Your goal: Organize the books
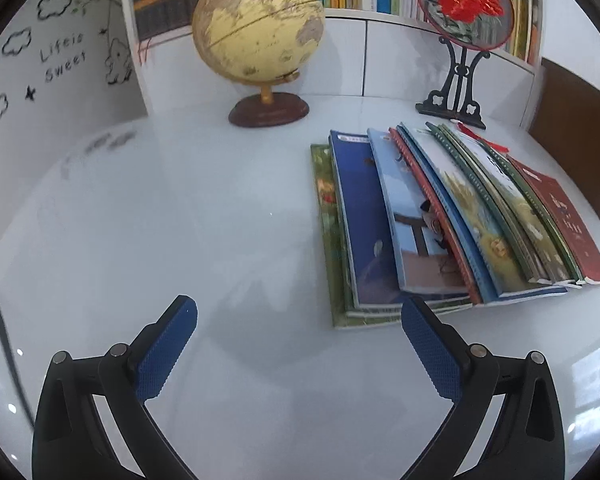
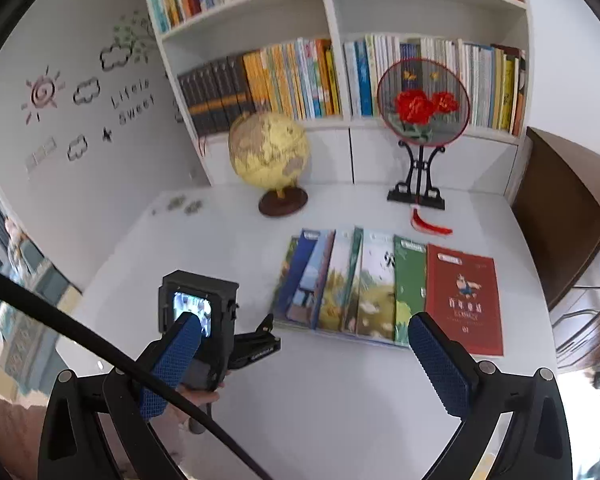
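Hovering above a glossy white surface (image 1: 160, 208), the left tongs (image 1: 298, 344) are spread wide with nothing between their blue pads (image 1: 168, 348), the right-side pad close to the near corner of the books (image 1: 440, 220). The right tongs (image 2: 304, 360) are likewise spread wide and empty, held higher. The books lie overlapping in a fanned row toward the right of the surface, a red book (image 2: 462, 300) at the far right end. Behind them stand a yellow globe (image 1: 258, 26) and a round embroidered fan on a black stand (image 1: 464, 4), before a filled bookshelf (image 2: 340, 72). Only the right view shows the left device (image 2: 198, 320) and a red tassel (image 2: 428, 222) clear of the books.
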Action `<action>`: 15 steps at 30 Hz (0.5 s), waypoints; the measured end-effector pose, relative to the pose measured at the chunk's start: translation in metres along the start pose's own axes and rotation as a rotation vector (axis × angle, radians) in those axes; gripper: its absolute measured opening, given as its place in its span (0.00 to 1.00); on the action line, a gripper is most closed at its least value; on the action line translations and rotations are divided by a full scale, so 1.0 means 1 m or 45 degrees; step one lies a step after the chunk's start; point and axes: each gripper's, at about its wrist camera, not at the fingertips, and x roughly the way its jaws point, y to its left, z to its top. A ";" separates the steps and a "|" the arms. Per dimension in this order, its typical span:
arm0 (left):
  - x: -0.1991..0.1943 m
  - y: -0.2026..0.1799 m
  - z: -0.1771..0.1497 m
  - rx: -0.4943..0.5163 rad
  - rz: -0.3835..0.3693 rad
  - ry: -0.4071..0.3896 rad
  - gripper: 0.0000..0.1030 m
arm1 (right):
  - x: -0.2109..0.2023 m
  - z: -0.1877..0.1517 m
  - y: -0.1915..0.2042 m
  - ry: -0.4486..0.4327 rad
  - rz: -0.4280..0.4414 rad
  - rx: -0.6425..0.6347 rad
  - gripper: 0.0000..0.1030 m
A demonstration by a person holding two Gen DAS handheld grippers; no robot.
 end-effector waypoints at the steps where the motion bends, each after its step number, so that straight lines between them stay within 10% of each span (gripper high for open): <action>1: 0.003 -0.001 -0.004 -0.009 -0.005 0.007 0.99 | 0.001 -0.002 0.001 0.018 -0.010 -0.016 1.00; 15: 0.034 -0.002 -0.017 -0.046 -0.012 0.139 1.00 | 0.006 -0.017 0.026 0.043 0.015 -0.189 1.00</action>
